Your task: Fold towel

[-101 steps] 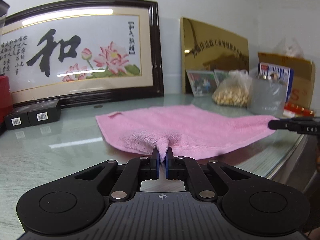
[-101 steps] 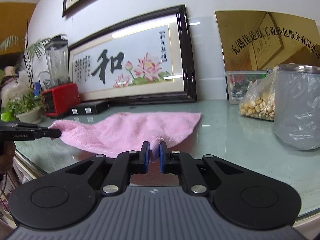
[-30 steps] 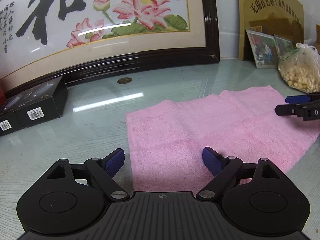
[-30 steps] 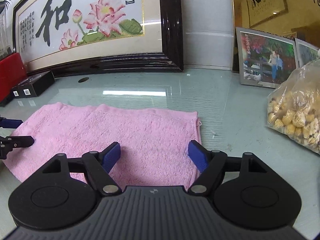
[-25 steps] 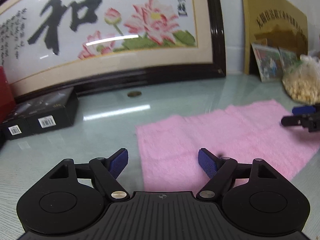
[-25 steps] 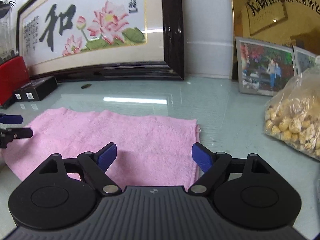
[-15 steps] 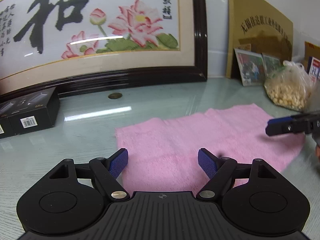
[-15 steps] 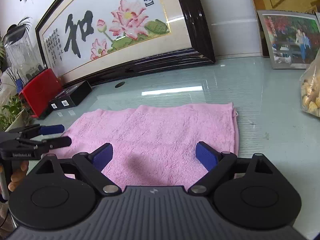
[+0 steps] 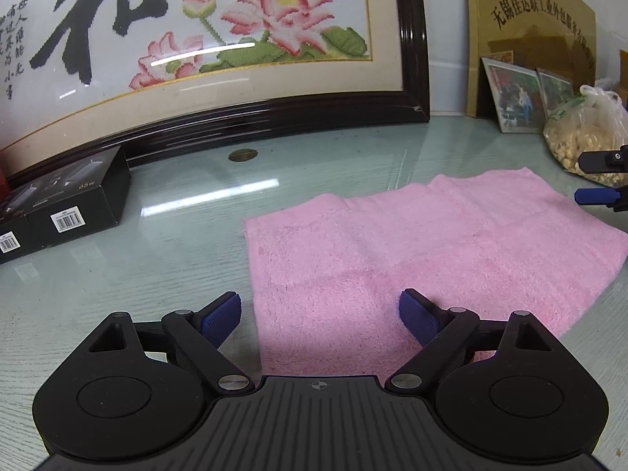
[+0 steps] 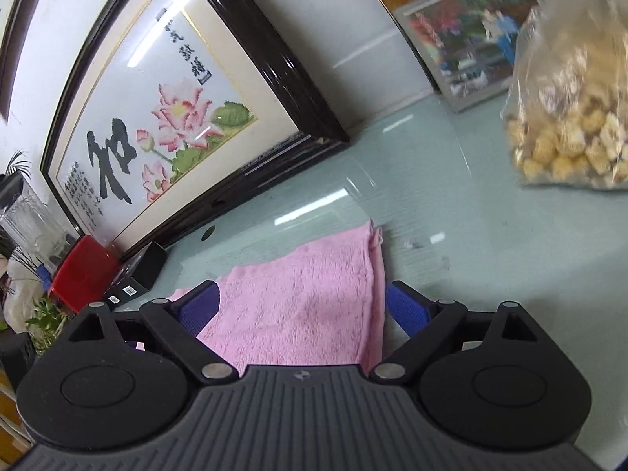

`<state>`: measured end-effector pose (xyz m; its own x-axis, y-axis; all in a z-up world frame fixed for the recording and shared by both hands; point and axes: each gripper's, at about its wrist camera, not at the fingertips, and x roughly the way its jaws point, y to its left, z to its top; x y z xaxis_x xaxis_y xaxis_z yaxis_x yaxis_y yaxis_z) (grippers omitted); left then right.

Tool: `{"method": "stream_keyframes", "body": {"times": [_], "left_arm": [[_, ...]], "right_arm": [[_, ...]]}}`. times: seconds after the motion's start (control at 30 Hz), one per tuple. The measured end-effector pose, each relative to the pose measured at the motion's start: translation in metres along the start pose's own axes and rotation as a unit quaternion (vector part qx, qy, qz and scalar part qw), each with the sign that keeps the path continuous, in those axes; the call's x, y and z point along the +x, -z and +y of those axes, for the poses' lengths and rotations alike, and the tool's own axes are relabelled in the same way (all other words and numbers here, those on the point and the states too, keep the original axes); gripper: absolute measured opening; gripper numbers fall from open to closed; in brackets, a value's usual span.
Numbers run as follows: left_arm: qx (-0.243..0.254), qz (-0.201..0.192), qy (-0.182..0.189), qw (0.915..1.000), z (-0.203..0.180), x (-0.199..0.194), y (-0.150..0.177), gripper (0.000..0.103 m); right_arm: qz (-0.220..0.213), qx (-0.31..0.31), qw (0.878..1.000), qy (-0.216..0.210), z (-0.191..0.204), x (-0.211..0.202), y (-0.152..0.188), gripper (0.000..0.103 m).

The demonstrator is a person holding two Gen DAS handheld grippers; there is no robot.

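The pink towel [image 9: 424, 251] is lying flat on the glass surface [image 9: 157, 243], filling the centre and right of the left wrist view. The left gripper [image 9: 320, 316] is hovering at its lower left corner, fingers spread wide and having just widened further, gripping nothing. The right gripper [image 10: 302, 308] is straddling the towel's right edge low in its tilted view, fingers spread, clamping nothing.
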<state>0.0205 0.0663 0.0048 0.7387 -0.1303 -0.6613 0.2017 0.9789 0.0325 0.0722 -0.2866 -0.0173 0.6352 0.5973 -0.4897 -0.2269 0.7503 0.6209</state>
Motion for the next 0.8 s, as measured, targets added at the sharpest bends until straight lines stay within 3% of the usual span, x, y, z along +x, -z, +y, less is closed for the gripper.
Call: {"method": "stream_keyframes", "body": {"times": [0.43, 0.47, 0.53, 0.6, 0.8], "left_arm": [[-0.007, 0.004, -0.006, 0.9999, 0.002, 0.000, 0.000, 0.097], [-0.007, 0.004, -0.006, 0.9999, 0.002, 0.000, 0.000, 0.098], [-0.008, 0.005, -0.008, 0.9999, 0.002, 0.000, 0.000, 0.100], [-0.010, 0.006, -0.009, 0.9999, 0.003, 0.001, 0.000, 0.100], [-0.012, 0.007, -0.010, 0.9999, 0.003, 0.001, 0.000, 0.102]], "right_arm": [[0.015, -0.056, 0.998, 0.007, 0.014, 0.009, 0.010, 0.090], [0.015, -0.060, 0.998, 0.012, 0.015, 0.009, 0.011, 0.086], [0.014, -0.071, 0.997, 0.030, 0.017, 0.009, 0.013, 0.054], [0.013, -0.081, 0.996, 0.048, 0.017, 0.009, 0.013, 0.038], [0.008, -0.132, 0.987, 0.088, 0.028, 0.011, 0.022, 0.035]]}}
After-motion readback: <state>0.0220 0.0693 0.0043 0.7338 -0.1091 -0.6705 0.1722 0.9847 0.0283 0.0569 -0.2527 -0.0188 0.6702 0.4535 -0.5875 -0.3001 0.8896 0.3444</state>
